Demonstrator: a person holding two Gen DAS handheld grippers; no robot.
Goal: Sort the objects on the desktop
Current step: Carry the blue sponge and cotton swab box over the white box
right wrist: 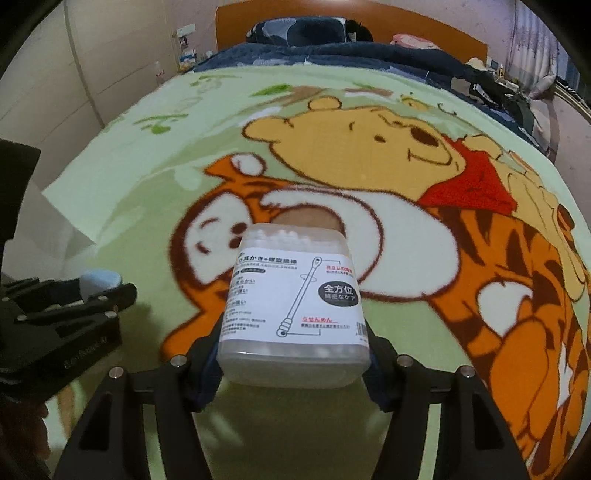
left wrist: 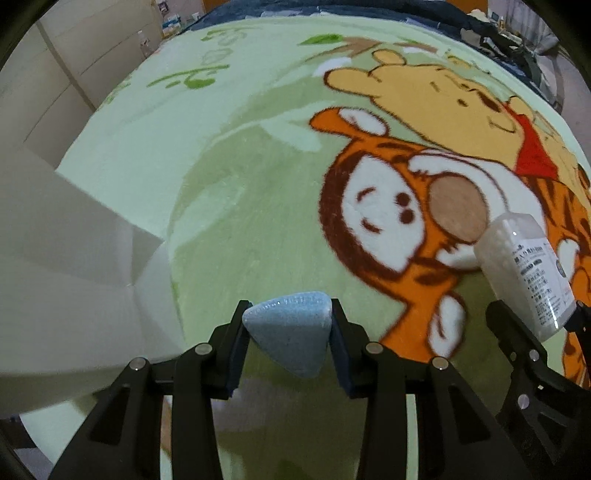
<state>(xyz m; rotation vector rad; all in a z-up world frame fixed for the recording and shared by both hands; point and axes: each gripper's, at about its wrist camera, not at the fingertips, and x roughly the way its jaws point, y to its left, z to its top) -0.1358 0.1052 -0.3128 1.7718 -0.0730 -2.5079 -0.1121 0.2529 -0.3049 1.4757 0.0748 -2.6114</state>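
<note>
A bed (right wrist: pixel 129 177) fills both views, spread with a pale green blanket (left wrist: pixel 229 177) printed with a yellow bear and an orange tiger. Past it lie a dark blue quilt (right wrist: pixel 332 55) and an orange headboard (right wrist: pixel 406 29). Pale cabinet panels (left wrist: pixel 62 74) line the left side, and the light is dim.

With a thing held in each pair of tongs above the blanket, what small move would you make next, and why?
Probably carry the left tongs, shut on the blue triangular block, leftward toward the white box, the only container in view. The right tongs grip the cotton swab box, both clear of the blanket.
</note>
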